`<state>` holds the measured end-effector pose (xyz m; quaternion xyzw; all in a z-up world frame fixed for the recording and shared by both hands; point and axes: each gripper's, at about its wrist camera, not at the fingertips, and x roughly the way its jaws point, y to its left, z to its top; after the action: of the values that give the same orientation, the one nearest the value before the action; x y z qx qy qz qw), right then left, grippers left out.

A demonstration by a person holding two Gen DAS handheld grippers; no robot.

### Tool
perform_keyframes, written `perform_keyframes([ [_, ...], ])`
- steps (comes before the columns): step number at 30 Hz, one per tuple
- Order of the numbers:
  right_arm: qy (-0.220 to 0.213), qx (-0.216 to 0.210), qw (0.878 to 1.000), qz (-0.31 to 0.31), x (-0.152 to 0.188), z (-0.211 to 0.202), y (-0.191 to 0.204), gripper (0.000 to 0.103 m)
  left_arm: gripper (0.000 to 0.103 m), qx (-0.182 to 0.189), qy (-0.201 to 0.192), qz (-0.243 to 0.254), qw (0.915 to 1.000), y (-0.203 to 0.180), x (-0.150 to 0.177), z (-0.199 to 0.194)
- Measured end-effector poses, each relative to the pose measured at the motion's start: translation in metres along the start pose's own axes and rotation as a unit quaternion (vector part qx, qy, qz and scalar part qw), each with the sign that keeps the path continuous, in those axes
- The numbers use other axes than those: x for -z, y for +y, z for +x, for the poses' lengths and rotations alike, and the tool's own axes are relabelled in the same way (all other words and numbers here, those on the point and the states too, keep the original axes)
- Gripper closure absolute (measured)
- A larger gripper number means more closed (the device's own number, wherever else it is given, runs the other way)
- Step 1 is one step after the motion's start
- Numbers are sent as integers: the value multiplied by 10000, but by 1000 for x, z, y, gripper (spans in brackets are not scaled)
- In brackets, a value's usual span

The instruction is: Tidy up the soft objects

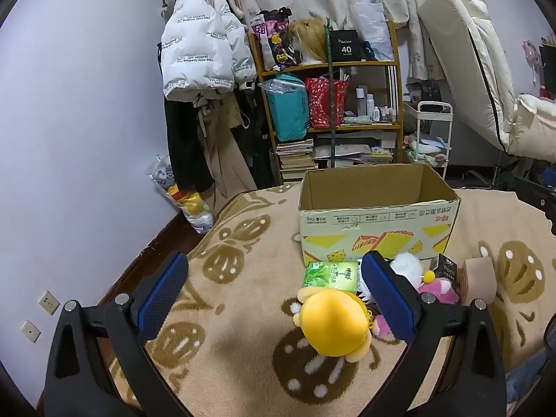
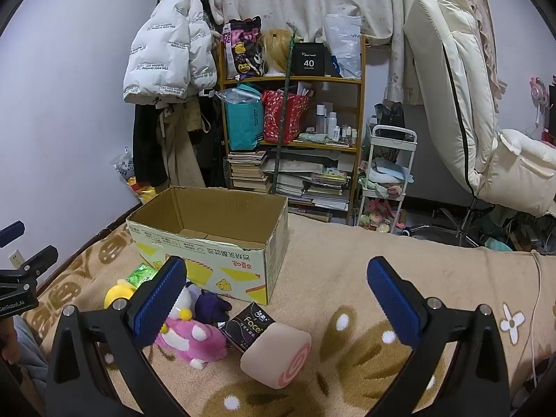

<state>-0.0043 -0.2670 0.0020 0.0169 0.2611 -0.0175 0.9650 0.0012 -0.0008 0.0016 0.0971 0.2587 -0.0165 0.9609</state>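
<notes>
Behind the spread left hand-held gripper (image 1: pixel 274 290), its pad half hides a white plush (image 1: pixel 407 267); right hand-held gripper (image 2: pixel 276 295) spread too

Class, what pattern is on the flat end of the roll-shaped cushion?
Pink concentric rings on the cushion; right wrist view shows it best.

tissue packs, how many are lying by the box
2: the green tissue pack lies against the cardboard box front, and the black tissue pack lies beside the pink roll cushion. Toys may hide more.
</notes>
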Motion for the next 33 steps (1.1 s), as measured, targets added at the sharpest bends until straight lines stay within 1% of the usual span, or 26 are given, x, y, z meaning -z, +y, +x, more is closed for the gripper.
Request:
perform_keyframes([
  [33,7,16,10000,-2,-1,1,-1,0,4,-37,-91,-94,9999,6,-1,-4],
])
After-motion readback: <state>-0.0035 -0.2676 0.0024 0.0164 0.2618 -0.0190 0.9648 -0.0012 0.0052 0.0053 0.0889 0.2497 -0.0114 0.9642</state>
